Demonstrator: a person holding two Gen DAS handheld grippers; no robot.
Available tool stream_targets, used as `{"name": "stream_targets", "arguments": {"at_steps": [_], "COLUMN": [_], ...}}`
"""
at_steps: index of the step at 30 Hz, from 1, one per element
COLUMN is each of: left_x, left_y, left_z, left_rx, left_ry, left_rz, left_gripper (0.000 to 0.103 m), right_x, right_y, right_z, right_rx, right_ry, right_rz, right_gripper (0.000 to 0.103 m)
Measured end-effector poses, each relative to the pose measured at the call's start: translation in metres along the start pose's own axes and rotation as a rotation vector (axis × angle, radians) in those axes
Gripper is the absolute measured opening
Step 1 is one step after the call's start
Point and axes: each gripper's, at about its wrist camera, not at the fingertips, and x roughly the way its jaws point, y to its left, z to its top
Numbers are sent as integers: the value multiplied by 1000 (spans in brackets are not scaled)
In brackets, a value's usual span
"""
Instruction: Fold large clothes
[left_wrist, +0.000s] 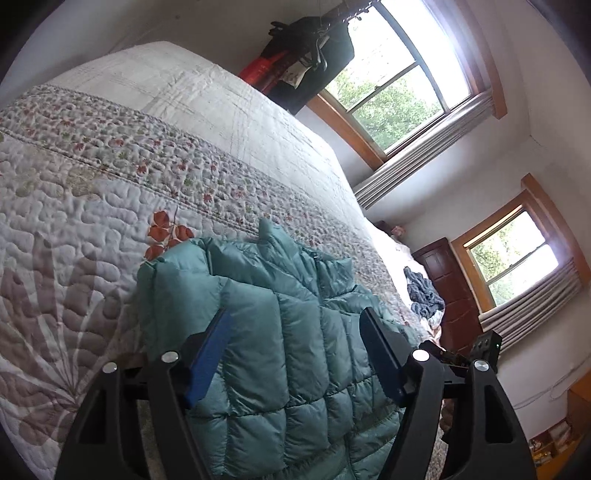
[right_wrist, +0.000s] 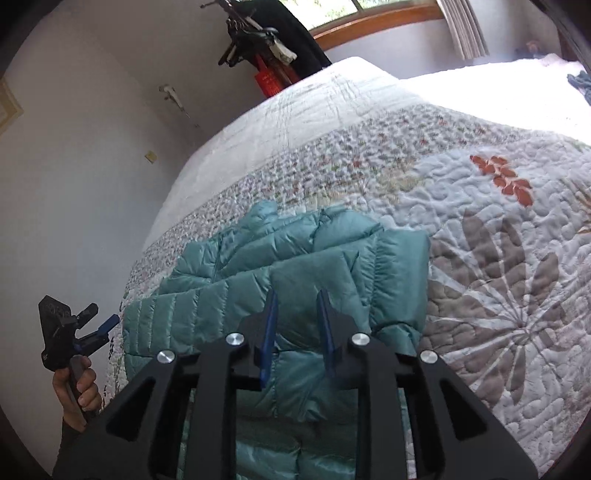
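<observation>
Here both the left gripper (left_wrist: 295, 332) and right gripper (right_wrist: 297, 315) gape above the teal jacket (left_wrist: 280, 332)

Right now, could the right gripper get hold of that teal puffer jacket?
Probably yes. The right gripper hovers directly over the teal puffer jacket on the quilt, its jaws slightly apart with nothing between them or blocking the way.

jacket (left_wrist: 295, 350): hem cut off, bottom edge | dark clothes (left_wrist: 424, 291): right of frame, type indiscernible | hand (right_wrist: 79, 391): wrist cut off, lower left
</observation>
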Motion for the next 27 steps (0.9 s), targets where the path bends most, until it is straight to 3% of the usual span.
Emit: {"name": "stream_targets", "arguments": {"at_steps": [4,6,7,11,14,18,22,24,27], "left_x": [28,33,30,-1,-4,23,-6,-43,-89], "left_y": [18,22,21,-1,-6,5,1,-8,-15], "left_z": [-2,-5,-6,-21,-38,-49,-49,-57,-86], "left_rx": [-35,-48,-49,35,34,34,-3,9,43], "left_ry": [53,65,57,18,67,166,121,80,74], "left_rz": [53,63,54,-40,-97,19,-30,-80,-79], "left_gripper": [72,70,70,71,73,73,73,82,87], "right_x": [29,29,23,-11,-6,11,-29,-53,-89], "right_y": [-15,-18,-16,-3,-5,-15,1,2,-13], "right_z": [-4,-6,-6,-19,-32,-35,-45,-59,-97], "right_rx": [3,16,18,-20,-42,-40,-78,-93,-53], "right_ry": [61,73,63,23,66,91,61,71,174], "right_rz": [-68,-57,-42,39,26,-17,68,93,157], "right_gripper": [14,14,18,22,23,20,45,55,64]}}
